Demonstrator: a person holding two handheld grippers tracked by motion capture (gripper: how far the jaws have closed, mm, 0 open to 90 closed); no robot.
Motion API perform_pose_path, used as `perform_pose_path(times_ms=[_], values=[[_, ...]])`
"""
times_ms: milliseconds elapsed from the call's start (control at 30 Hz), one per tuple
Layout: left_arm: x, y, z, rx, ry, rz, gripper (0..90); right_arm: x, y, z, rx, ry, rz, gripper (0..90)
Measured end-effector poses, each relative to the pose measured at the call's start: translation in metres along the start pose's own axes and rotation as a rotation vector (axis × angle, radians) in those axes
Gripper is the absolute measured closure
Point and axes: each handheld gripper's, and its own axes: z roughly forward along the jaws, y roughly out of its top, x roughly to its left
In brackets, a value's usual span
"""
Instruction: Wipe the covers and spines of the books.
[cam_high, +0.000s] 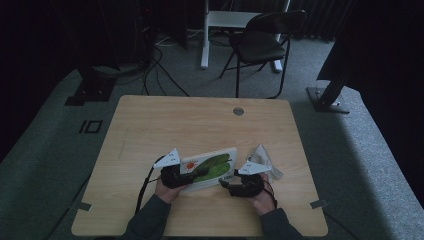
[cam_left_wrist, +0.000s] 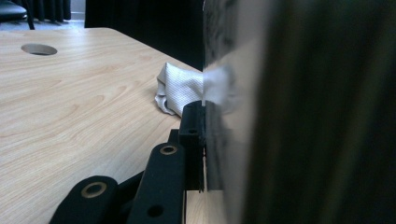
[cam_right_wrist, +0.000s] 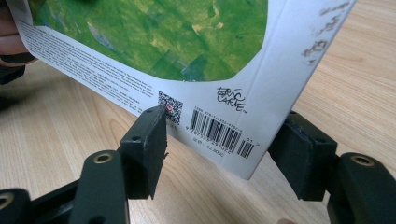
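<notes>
While the left gripper (cam_high: 186, 176) stands nearly shut, its jaws clamp the left edge of the book (cam_high: 211, 168), one black pad pressed flat on the cover in the left gripper view. At the other end, the right gripper (cam_right_wrist: 219, 154) has its jaws partly open around the book's lower corner, one on each side; whether the pads press the cover cannot be told. Held tilted just above the wooden table (cam_high: 150, 130), near its front edge, the book is thin and white, with a large green picture, a barcode (cam_right_wrist: 223, 133) and a small square code. Beside it lies a crumpled white cloth (cam_left_wrist: 180, 88).
</notes>
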Motion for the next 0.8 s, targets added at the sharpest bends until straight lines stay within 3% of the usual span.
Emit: perform_pose_path(times_ms=[333, 500, 800], values=[[-0.005, 0.005, -0.001, 0.023, 0.027, 0.012, 77.2, -0.001, -0.001, 0.003, 0.001, 0.012, 0.003, 36.9], [-0.01, 0.007, -0.002, 0.03, 0.04, 0.04, 77.9, 0.001, -0.001, 0.004, 0.013, 0.012, -0.006, 36.3], [-0.012, 0.013, -0.014, -0.043, 0.054, 0.046, 78.3, 0.0, 0.001, 0.003, 0.01, -0.011, -0.02, 31.8]])
